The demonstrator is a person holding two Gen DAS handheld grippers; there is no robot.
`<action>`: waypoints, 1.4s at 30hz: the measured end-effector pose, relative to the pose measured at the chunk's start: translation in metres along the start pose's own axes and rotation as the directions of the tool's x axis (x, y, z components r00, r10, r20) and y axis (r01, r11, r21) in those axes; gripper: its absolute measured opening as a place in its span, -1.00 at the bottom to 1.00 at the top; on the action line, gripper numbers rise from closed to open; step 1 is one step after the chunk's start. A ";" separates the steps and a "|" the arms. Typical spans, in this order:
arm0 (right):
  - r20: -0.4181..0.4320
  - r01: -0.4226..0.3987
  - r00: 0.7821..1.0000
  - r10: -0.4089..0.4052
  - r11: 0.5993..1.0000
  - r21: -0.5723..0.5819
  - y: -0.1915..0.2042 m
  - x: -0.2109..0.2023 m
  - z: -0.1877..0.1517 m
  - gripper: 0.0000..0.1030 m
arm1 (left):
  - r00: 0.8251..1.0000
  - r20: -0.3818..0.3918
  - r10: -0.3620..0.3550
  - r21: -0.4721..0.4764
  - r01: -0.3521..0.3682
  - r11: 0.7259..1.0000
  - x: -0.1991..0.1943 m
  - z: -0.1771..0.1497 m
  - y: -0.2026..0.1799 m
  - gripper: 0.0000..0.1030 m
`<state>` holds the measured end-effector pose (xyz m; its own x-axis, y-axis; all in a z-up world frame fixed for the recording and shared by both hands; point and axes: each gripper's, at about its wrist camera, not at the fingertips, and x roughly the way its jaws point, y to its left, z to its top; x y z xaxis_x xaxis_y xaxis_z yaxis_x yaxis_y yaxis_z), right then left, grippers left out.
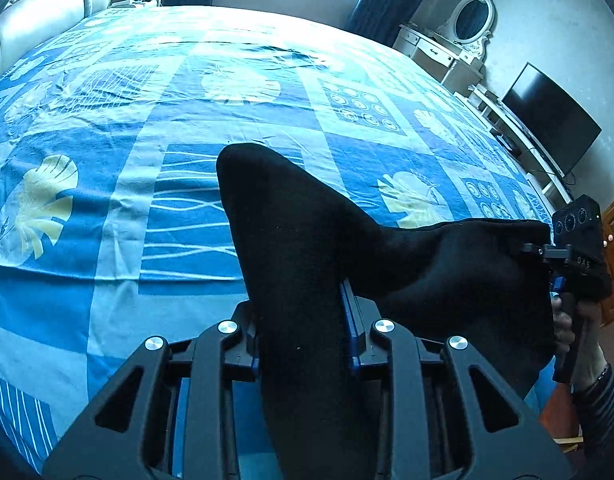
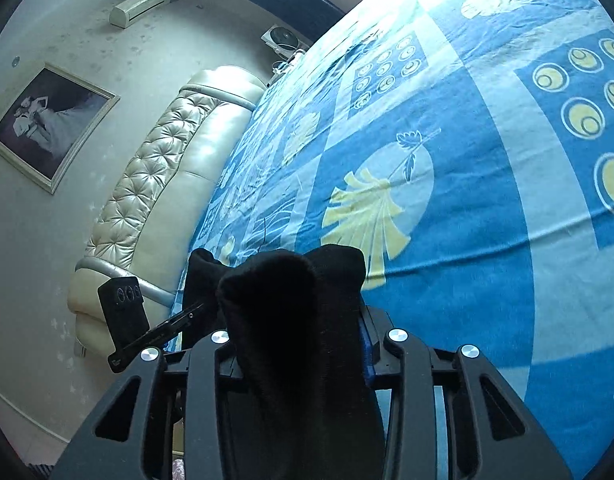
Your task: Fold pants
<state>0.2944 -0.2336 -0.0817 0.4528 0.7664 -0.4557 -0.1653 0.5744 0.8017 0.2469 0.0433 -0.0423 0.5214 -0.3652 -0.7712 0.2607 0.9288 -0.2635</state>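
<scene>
The black pants (image 1: 307,220) hang bunched between both grippers, above a bed with a blue patterned sheet (image 1: 167,128). In the left wrist view my left gripper (image 1: 303,320) is shut on a thick fold of the cloth, which covers the fingertips. The cloth stretches right to my right gripper (image 1: 541,252), held by a hand (image 1: 579,340) and pinching the other end. In the right wrist view the pants (image 2: 283,292) fill the shut right gripper (image 2: 299,340). The left gripper (image 2: 187,314) grips the same cloth at the lower left.
A cream tufted headboard (image 2: 155,168) runs along the bed's far side. A white dressing table with an oval mirror (image 1: 463,32) and a dark TV (image 1: 551,120) stand to the right. A framed picture (image 2: 47,120) and an air conditioner (image 2: 141,4) hang on the wall.
</scene>
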 end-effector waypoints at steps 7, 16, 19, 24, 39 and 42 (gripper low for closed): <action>-0.020 0.000 1.000 0.003 0.993 0.115 -0.037 0.019 -0.003 -0.27 | 0.999 -0.039 0.011 -0.040 -0.013 0.999 0.024 -0.001 0.014 -0.40; -0.005 -0.047 0.999 0.048 0.990 0.133 -0.043 0.020 -0.005 -0.26 | 1.000 -0.030 0.005 -0.029 -0.006 1.000 0.026 -0.003 0.015 -0.38; -0.001 -0.054 0.999 0.055 0.990 0.131 -0.044 0.020 -0.006 -0.27 | 1.000 -0.023 -0.005 -0.033 0.004 0.999 0.025 -0.004 0.017 -0.38; 0.008 -0.060 0.998 0.059 0.990 0.129 -0.044 0.020 -0.008 -0.27 | 1.000 -0.011 -0.014 -0.035 0.013 0.999 0.025 -0.006 0.018 -0.37; 0.049 -0.150 0.988 0.143 0.975 0.165 -0.042 0.001 -0.011 0.29 | 0.997 0.000 -0.077 -0.116 0.077 0.990 0.008 -0.014 0.032 0.44; 0.064 -0.151 0.988 0.141 0.972 0.182 -0.041 -0.013 -0.017 0.39 | 0.992 0.007 -0.128 -0.173 0.127 0.977 -0.008 -0.028 0.043 0.48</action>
<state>0.2802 -0.2619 -0.1153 0.4802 0.8197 -0.3121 -0.0691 0.3901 0.9182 0.2316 0.0877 -0.0638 0.4898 -0.4813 -0.7270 0.1804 0.8717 -0.4556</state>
